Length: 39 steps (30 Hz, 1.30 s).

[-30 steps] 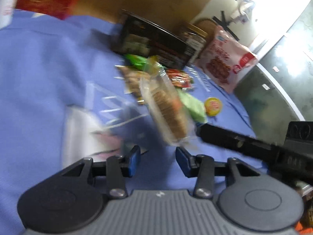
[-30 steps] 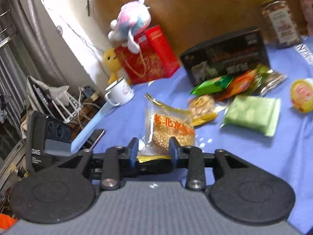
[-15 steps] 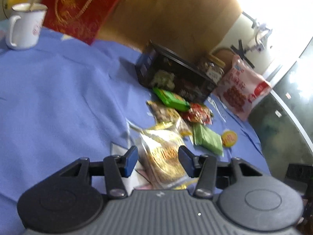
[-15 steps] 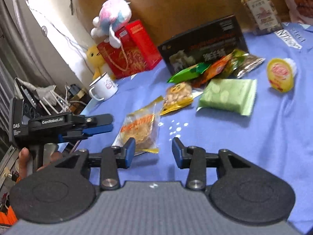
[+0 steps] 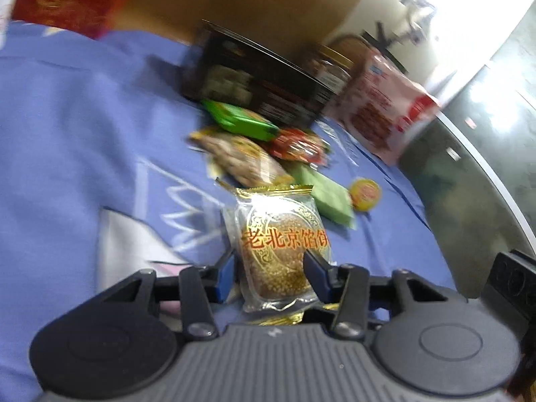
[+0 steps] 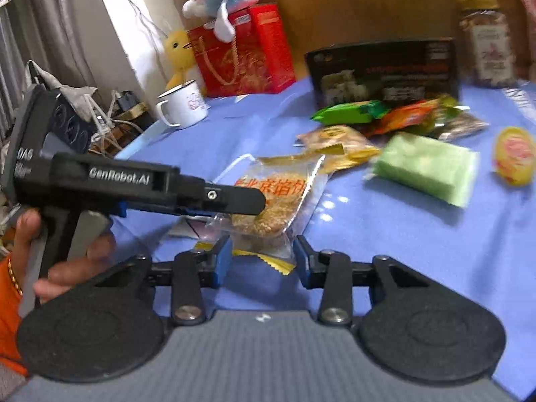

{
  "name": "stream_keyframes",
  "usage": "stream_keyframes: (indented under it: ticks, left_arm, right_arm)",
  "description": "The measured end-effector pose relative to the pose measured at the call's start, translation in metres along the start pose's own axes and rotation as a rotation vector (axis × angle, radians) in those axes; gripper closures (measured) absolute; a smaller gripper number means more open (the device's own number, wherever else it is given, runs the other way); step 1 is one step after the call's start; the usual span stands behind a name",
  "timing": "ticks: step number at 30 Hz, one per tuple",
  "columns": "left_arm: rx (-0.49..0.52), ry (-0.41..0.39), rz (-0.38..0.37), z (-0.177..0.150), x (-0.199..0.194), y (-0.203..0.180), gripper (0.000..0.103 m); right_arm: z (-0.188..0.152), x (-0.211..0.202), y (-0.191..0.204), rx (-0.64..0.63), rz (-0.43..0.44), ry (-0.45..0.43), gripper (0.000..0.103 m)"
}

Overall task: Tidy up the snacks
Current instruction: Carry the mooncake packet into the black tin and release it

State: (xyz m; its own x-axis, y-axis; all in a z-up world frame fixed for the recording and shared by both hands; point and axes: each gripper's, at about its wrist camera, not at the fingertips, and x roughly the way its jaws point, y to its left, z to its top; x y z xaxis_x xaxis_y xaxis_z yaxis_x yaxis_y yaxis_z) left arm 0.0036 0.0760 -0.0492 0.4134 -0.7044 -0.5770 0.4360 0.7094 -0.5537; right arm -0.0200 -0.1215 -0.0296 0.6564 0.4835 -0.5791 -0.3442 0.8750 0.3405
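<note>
A clear pastry packet (image 5: 281,244) with gold trim and red lettering sits between the fingers of my left gripper (image 5: 269,274). Both blue pads are against its sides, and it stays sharp while the table behind blurs. The jaws are closing on it. In the right wrist view the left gripper (image 6: 234,201) reaches in from the left over the same packet (image 6: 278,201). My right gripper (image 6: 261,261) stands just in front of the packet's gold bottom seal. Its jaws are closing a little, but the pads (image 6: 222,261) touch nothing.
Further back on the blue tablecloth (image 6: 402,251) lie a green packet (image 6: 348,112), an orange one (image 6: 405,117), a pale green pack (image 6: 425,167) and a round yellow snack (image 6: 514,154). A black box (image 6: 385,70), jar (image 6: 489,50), mug (image 6: 184,107) and red gift bag (image 6: 244,50) stand behind.
A second ago the right gripper held the pastry packet up. It let go and drew back, and the left gripper came around the packet and closed on it.
</note>
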Motion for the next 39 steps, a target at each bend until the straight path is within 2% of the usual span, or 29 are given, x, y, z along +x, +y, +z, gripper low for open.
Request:
stream_keyframes:
  ticks: [5, 8, 11, 13, 14, 16, 17, 19, 21, 24, 27, 30, 32, 35, 39]
  left_arm:
    - [0.069, 0.007, -0.01, -0.005, 0.018, -0.025, 0.06]
    - [0.067, 0.008, -0.004, -0.005, 0.018, -0.028, 0.051]
    - [0.06, -0.012, 0.015, -0.005, 0.006, -0.024, 0.04]
    - [0.055, -0.01, 0.023, -0.007, 0.002, -0.02, 0.038]
    - [0.051, -0.002, 0.021, -0.009, 0.003, -0.018, 0.039]
    - [0.074, -0.017, 0.027, -0.012, 0.005, -0.022, 0.046]
    - [0.089, -0.01, 0.022, -0.014, 0.009, -0.026, 0.064]
    - [0.069, -0.02, 0.023, -0.015, 0.014, -0.029, 0.065]
    - [0.073, -0.051, 0.056, -0.01, 0.009, -0.034, 0.066]
    - [0.086, -0.116, 0.033, 0.013, -0.008, -0.04, 0.066]
    - [0.114, -0.186, 0.028, 0.048, -0.016, -0.047, 0.066]
    - [0.163, -0.253, 0.045, 0.093, -0.007, -0.054, 0.066]
    - [0.141, -0.257, 0.048, 0.123, 0.008, -0.048, 0.066]
    - [0.082, -0.231, 0.054, 0.165, 0.037, -0.032, 0.066]
    - [0.052, -0.209, 0.084, 0.198, 0.069, -0.017, 0.066]
  right_arm:
    - [-0.008, -0.018, -0.013, 0.038, -0.061, -0.024, 0.059]
    - [-0.01, -0.02, -0.015, 0.049, -0.067, -0.032, 0.058]
    - [-0.011, -0.019, -0.014, 0.039, -0.066, -0.023, 0.052]
    - [-0.012, -0.016, -0.011, 0.015, -0.065, -0.018, 0.048]
    - [-0.012, -0.015, -0.01, -0.002, -0.066, -0.017, 0.045]
    - [-0.014, -0.012, -0.007, -0.035, -0.073, -0.027, 0.044]
    - [-0.013, -0.009, -0.006, -0.052, -0.072, -0.031, 0.044]
    - [-0.011, -0.006, -0.005, -0.066, -0.096, -0.044, 0.049]
    - [-0.005, -0.006, -0.007, -0.05, -0.12, -0.051, 0.065]
    - [0.014, -0.015, -0.011, -0.02, -0.07, -0.114, 0.067]
    - [0.05, -0.016, -0.01, -0.089, -0.081, -0.202, 0.067]
    - [0.092, -0.003, -0.023, -0.117, -0.102, -0.254, 0.067]
    - [0.12, 0.011, -0.039, -0.11, -0.111, -0.264, 0.067]
    - [0.157, 0.038, -0.07, -0.059, -0.109, -0.234, 0.067]
    - [0.186, 0.065, -0.098, 0.003, -0.11, -0.195, 0.067]
